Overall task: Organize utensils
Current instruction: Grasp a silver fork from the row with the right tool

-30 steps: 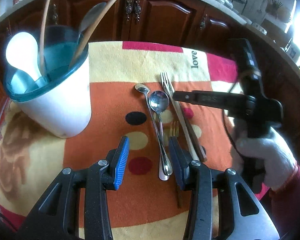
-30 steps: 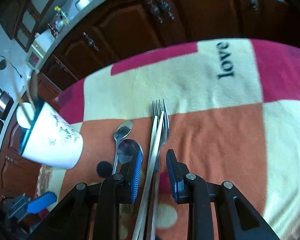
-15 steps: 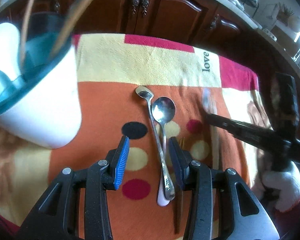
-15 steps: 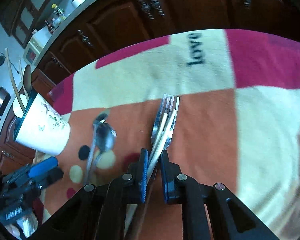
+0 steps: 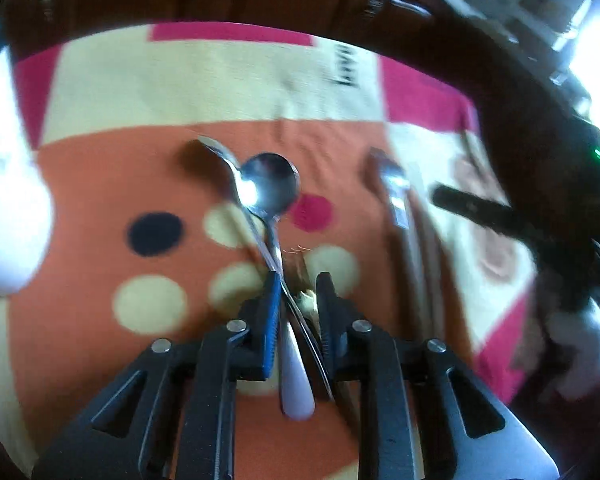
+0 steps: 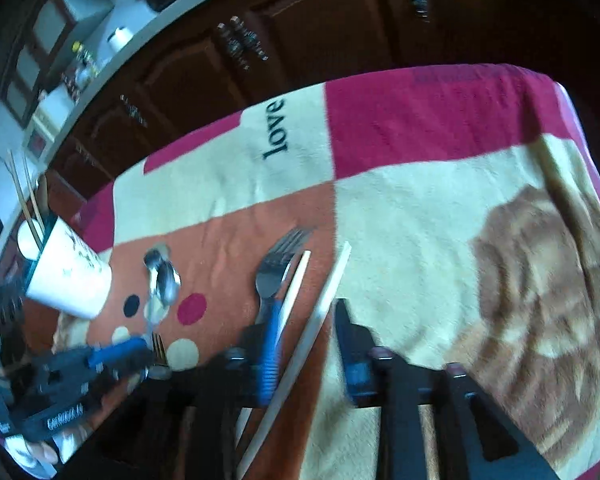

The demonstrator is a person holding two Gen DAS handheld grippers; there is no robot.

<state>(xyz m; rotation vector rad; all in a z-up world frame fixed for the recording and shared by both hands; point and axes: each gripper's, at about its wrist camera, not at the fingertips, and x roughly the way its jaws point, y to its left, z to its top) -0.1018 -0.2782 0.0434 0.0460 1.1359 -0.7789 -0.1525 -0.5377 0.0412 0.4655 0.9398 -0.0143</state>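
Spoons (image 5: 269,188) seen as polished glossy metal, fork (image 6: 278,264) metal, blanket (image 6: 400,208) soft matt fleecy cloth, gripper pads (image 5: 273,320) ribbed blue plastic, cup (image 6: 70,280) smooth white.

free: bare blanket (image 6: 440,208) at right and far side of the table | blocked left: white holder (image 6: 70,276) with sticks rising from it | centre: two spoons (image 5: 268,192) crossed, fork (image 6: 278,268) and pale sticks (image 6: 324,304) just beside | gap: narrow orange strip between spoons and fork
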